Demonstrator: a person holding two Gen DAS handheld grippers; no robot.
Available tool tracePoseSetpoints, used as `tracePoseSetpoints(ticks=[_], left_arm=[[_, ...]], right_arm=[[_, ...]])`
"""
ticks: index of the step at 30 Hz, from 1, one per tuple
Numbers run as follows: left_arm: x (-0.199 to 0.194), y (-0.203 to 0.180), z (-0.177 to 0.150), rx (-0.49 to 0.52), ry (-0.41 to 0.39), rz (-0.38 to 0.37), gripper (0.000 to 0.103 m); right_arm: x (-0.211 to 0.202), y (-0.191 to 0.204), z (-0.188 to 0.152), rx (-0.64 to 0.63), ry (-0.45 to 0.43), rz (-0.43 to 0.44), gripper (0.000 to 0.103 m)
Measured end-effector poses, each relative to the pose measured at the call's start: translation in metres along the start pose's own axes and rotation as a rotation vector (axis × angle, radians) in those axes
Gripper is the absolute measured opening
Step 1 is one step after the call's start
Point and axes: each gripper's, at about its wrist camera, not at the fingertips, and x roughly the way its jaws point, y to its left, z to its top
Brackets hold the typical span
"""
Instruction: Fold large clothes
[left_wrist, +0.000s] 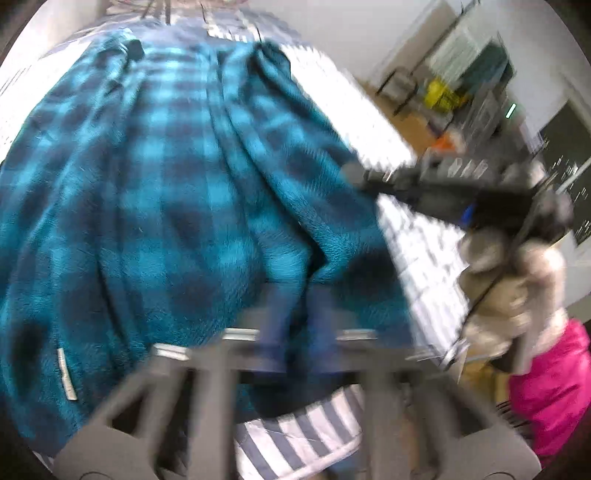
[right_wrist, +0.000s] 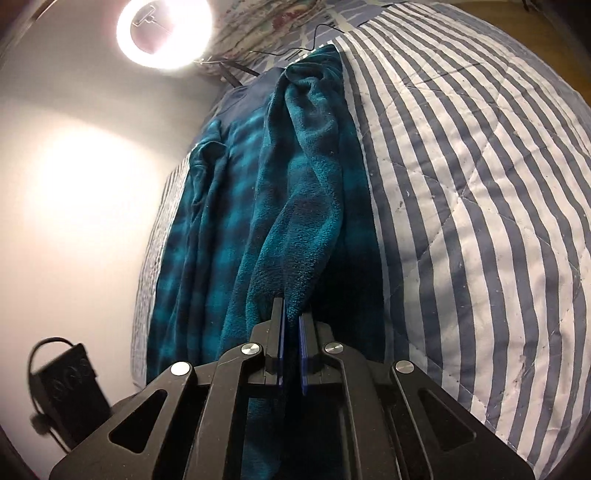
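Striped quilt (right_wrist: 480, 184) bears teal plaid fleece (right_wrist: 295, 184), seemingly pinched by both grippers (left_wrist: 295, 314) (right_wrist: 291, 310).

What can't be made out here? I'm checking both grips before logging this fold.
- Left wrist view: the left gripper on the teal plaid fleece is motion-blurred; pad contact unclear.
- Left wrist view: the white label is too blurred to read.
- Right wrist view: the right gripper hides the fleece's near edge.
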Motion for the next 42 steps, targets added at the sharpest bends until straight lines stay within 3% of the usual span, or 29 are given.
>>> tracePoseSetpoints(ticks=[2,6,9,14,17,19,21,24,25,27,28,29,30,33,36,39,42], left_arm=[[-0.006,0.006,-0.005,-0.038,-0.028,-0.023,0.002],[-0.044,0.038,-0.012,-0.244,-0.107,-0.169,0.001],[-0.062,0.052,-0.015,-0.272,-0.150,-0.144,0.001],[-0.057,0.076,-0.019,-0.343,-0.135,-0.115,0.002],[-0.055,0.064,-0.015,-0.292,-0.136,-0.138,0.003],[-0.049,0.040,-0.010,-0.192,-0.117,-0.129,0.017],[-0.047,0.018,-0.008,-0.114,-0.125,-0.110,0.042],[-0.040,-0.007,-0.003,-0.027,-0.123,-0.110,0.045],[-0.031,-0.013,0.000,0.000,-0.110,-0.081,0.045],[-0.010,-0.016,0.008,0.028,-0.067,-0.030,0.041],[-0.002,-0.012,0.009,0.019,-0.043,-0.033,0.027],[0.004,-0.008,0.010,-0.002,-0.020,-0.050,0.001],[0.006,0.001,0.012,-0.048,-0.014,-0.072,0.001],[-0.023,0.023,0.010,-0.160,-0.084,-0.167,0.000],[-0.048,0.040,0.008,-0.206,-0.134,-0.215,0.000],[-0.052,0.046,0.005,-0.193,-0.138,-0.178,0.000],[-0.046,0.053,0.001,-0.226,-0.115,-0.178,0.000]], right_arm=[[-0.002,0.001,0.001,-0.007,-0.003,-0.010,0.005],[-0.012,-0.002,0.002,0.010,-0.029,-0.026,0.004],[-0.019,-0.004,0.002,0.026,-0.048,0.019,0.004],[-0.022,-0.005,-0.005,0.016,-0.043,0.002,0.008],[-0.025,-0.002,-0.013,-0.007,-0.037,-0.007,0.008],[-0.023,-0.003,-0.017,-0.013,-0.027,-0.031,0.008],[-0.017,-0.007,-0.020,-0.002,0.002,-0.051,0.008],[-0.010,-0.009,-0.024,0.021,0.030,-0.018,0.011],[-0.009,-0.008,-0.025,0.015,0.035,-0.006,0.017],[-0.007,-0.001,-0.025,-0.010,0.037,-0.008,0.019],[-0.006,0.002,-0.025,-0.024,0.034,-0.022,0.014],[-0.006,0.006,-0.024,-0.040,0.030,-0.036,0.009],[-0.006,0.009,-0.023,-0.042,0.024,-0.036,0.004],[-0.017,0.021,-0.018,-0.067,-0.009,-0.079,0.003],[-0.034,0.023,-0.014,-0.054,-0.042,-0.085,0.003],[-0.044,0.012,-0.011,0.000,-0.062,-0.001,0.003],[-0.041,0.007,-0.015,0.023,-0.059,-0.013,0.006]])
